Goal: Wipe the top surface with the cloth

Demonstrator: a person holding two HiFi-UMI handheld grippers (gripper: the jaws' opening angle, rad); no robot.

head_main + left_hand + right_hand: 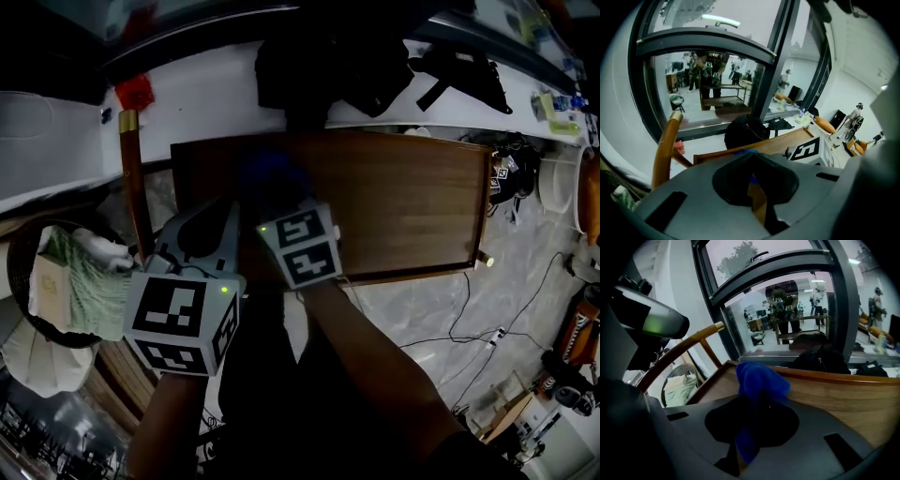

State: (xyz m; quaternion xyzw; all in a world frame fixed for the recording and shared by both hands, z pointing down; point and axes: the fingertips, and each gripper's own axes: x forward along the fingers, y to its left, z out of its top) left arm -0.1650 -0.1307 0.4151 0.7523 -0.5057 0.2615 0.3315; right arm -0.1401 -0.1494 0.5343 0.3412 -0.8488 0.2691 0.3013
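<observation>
I hold the right hand-held gripper [274,192] over the left part of the brown wooden tabletop [403,206]; in the right gripper view its jaws are pressed together on the blue cloth [761,380], which stands up in a bunch above them and hangs down in a thin strip between them. From the head view the cloth [272,173] is only a dim blue patch over the tabletop, close to the far-left corner; I cannot tell whether it touches the wood. The left hand-held gripper [230,214] is just beside the right one, on its left, at the left edge of the tabletop; in the left gripper view its jaws are almost together, with only a narrow slit between them, and nothing is gripped; through the slit I see wood and a small bit of blue. The marker cubes of both grippers are turned up toward the head camera. A curved wooden chair rail [131,178] runs along the left side of the tabletop; farther left there is a round dark basket [19,244] with a green fabric [89,286] inside. Behind the tabletop a black bag [319,66] lies on the white ledge under the window; thin cables [469,319] lie on the floor at the right.
</observation>
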